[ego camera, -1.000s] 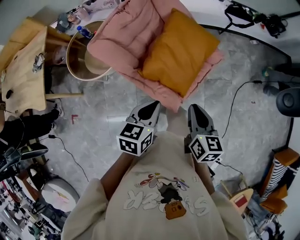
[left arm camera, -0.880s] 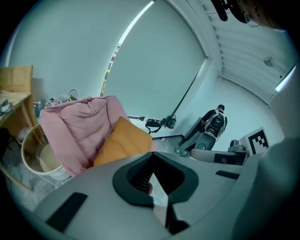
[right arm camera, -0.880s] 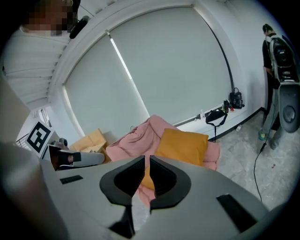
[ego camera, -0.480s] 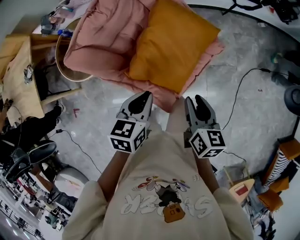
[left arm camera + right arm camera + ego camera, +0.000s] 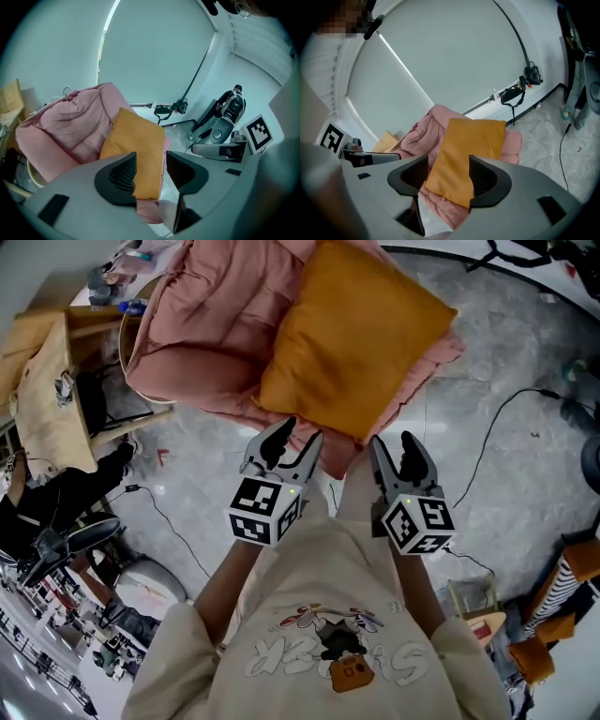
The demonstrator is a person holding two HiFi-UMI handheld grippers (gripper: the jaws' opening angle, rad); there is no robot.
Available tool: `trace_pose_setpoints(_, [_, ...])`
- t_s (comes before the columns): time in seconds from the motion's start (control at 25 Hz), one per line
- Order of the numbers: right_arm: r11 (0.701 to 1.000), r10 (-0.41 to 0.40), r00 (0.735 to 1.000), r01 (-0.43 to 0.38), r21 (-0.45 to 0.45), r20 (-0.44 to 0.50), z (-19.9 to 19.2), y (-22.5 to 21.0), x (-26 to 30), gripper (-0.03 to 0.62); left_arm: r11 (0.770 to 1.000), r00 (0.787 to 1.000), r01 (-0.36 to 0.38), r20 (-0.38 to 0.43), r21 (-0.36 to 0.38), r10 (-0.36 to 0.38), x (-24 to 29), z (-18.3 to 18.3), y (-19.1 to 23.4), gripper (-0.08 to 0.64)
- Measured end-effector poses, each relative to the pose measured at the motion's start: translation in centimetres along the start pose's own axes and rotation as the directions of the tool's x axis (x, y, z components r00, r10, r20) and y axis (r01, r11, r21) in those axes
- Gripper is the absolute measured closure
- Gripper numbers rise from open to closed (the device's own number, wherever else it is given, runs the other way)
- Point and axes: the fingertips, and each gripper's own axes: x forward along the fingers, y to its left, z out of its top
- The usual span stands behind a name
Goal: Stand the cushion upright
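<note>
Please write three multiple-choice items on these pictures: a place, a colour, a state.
1. Where does the orange cushion lie?
A. on the pink padded chair
B. on the bare floor
C. on the wooden table

2. What colour is the chair's padding?
A. blue
B. pink
C. black

3. How do the jaws of the left gripper and the right gripper stand?
A. shut on the cushion
B. shut on a cable
C. apart, gripping nothing

Key: 1 A, it rests on the chair's padding. 2 B, pink in every view. 3 C, both have just been opening; the cushion lies beyond them, untouched.
</note>
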Motion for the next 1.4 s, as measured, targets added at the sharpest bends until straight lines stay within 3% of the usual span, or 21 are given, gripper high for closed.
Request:
trace_pose_setpoints(0.44, [0.999, 0.03, 0.998, -0.027, 0.046, -0.059, -1.1, -2.4, 4.5, 0.293, 0.999, 0.998, -0.049, -0.043, 0.015, 0.049, 4.4, -0.3, 2.6, 0.288])
trace_pose_setpoints(0.72, [0.997, -0.008, 0.996, 0.015, 0.08, -0.086, -2.7, -3.9, 7.0, 0.293, 0.999, 0.996, -0.034, -0.085, 0.035, 0.037, 6.1, -1.4, 4.7, 0.288])
trace_pose_setpoints(0.96, [0.995, -0.082, 0.993, 0.087, 0.056, -0.091, -3.8, -6.7, 9.2, 0.287, 1.0, 0.991, 0.002, -0.131, 0.03, 0.002, 8.2, -2.8, 5.9, 0.288])
trace_pose_setpoints(1.4, [0.985, -0.131, 0.985, 0.143, 0.102, -0.117, -6.4, -10.3, 13.1, 0.203, 0.997, 0.984, 0.007, -0.175, 0.082, 0.007, 11.9, -4.5, 8.7, 0.215])
